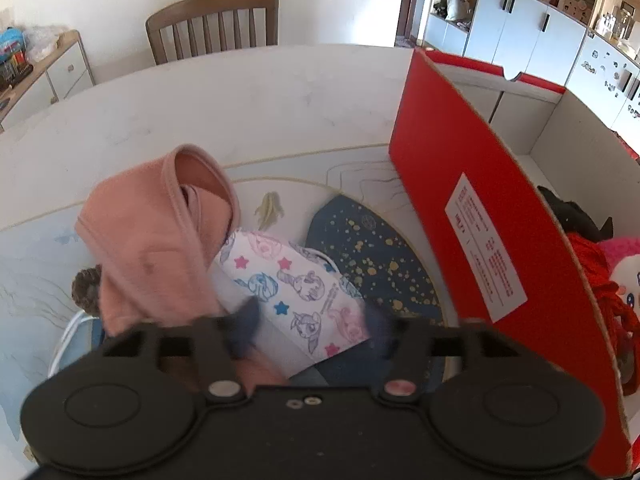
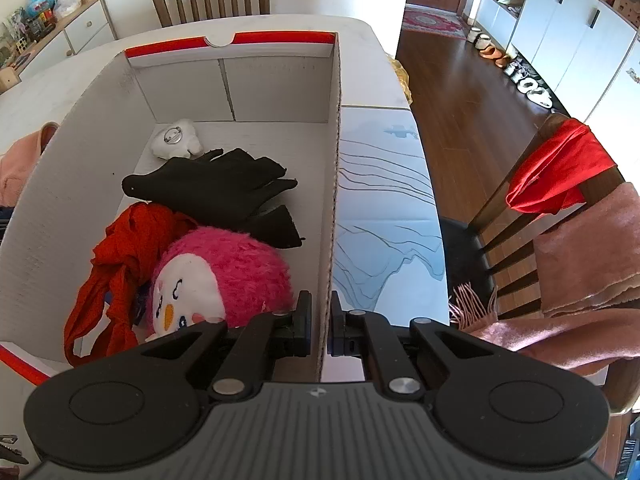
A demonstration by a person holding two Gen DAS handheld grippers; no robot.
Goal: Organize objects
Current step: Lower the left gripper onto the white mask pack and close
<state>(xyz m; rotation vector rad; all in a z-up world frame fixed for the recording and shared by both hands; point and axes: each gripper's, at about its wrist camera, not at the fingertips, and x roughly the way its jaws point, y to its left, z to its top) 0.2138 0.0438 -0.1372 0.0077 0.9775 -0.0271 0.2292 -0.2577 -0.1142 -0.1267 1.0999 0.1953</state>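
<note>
I'm pinching the red-and-white cardboard box's [image 2: 236, 92] wall with my right gripper [image 2: 320, 330] to steady it, left gripper [image 1: 310, 330] wide open, empty, over the pony-print white cloth [image 1: 296, 292] at 12 o'clock.

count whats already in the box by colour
white: 1, small plush
black: 1, glove
red: 1, scarf
pink: 1, penguin plush
total: 4 in the box
</note>
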